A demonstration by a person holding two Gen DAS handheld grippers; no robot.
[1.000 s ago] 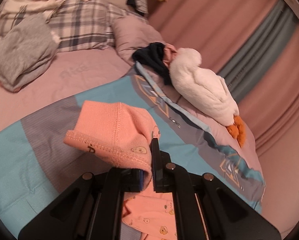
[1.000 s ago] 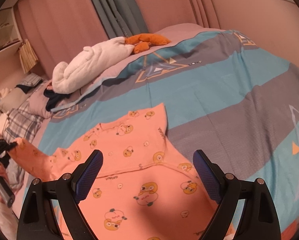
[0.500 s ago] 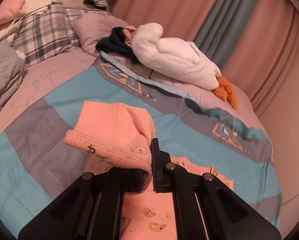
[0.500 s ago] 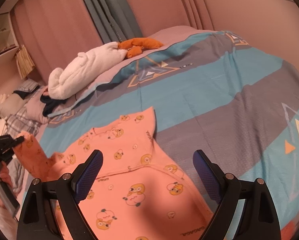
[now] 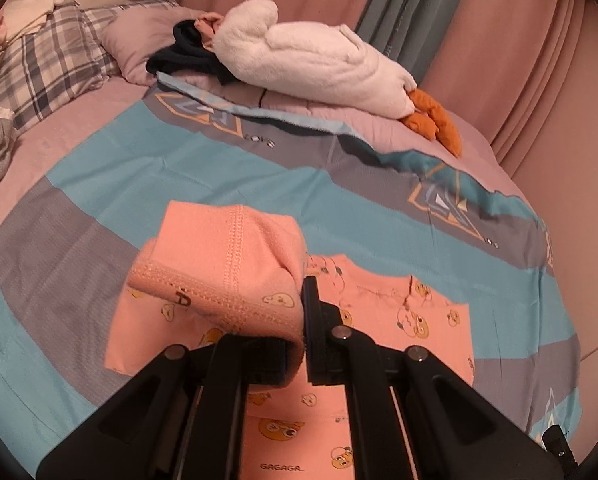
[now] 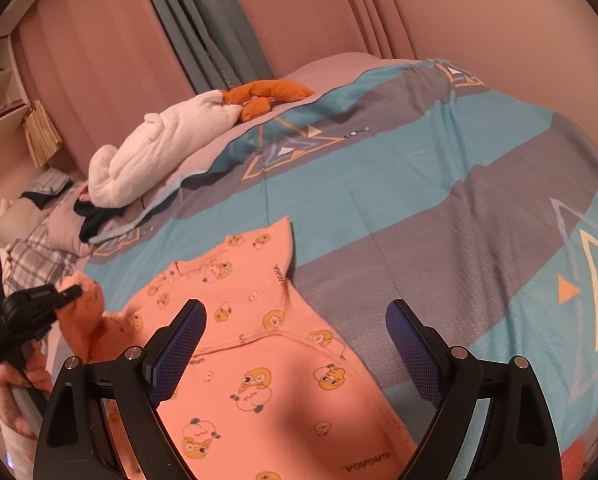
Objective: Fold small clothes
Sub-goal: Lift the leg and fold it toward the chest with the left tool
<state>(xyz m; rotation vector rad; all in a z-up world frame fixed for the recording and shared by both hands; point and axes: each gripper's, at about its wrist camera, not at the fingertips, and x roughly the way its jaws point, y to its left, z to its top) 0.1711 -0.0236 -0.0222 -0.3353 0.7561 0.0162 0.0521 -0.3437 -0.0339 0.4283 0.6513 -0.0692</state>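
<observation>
A little peach top with duck pictures is lying spread out on the bed cover, which has blue and grey stripes. The word GAGAGA is printed near its bottom edge.

The left gripper is pinching one sleeve of the top. Its two black fingers are pressed tight together with the cloth squeezed between them. The sleeve is being held up off the bed, and its cuff end is flopping over to the left of the fingers (you can see the stitched hem along the edge). In the right wrist view, the left gripper is sitting at the far left, held by a hand, with the sleeve bunched up at its tip.

The right gripper is hanging over the body of the top. Its fingers, which have blue pads, are spread wide apart and are holding nothing. The top is showing between them.

A big white stuffed duck with orange feet is lying along the far side of the bed. A dark piece of clothing is sitting just beside its head. A plaid pillow is resting at the head of the bed. Pink curtains and a grey-blue curtain are hanging behind the bed.
</observation>
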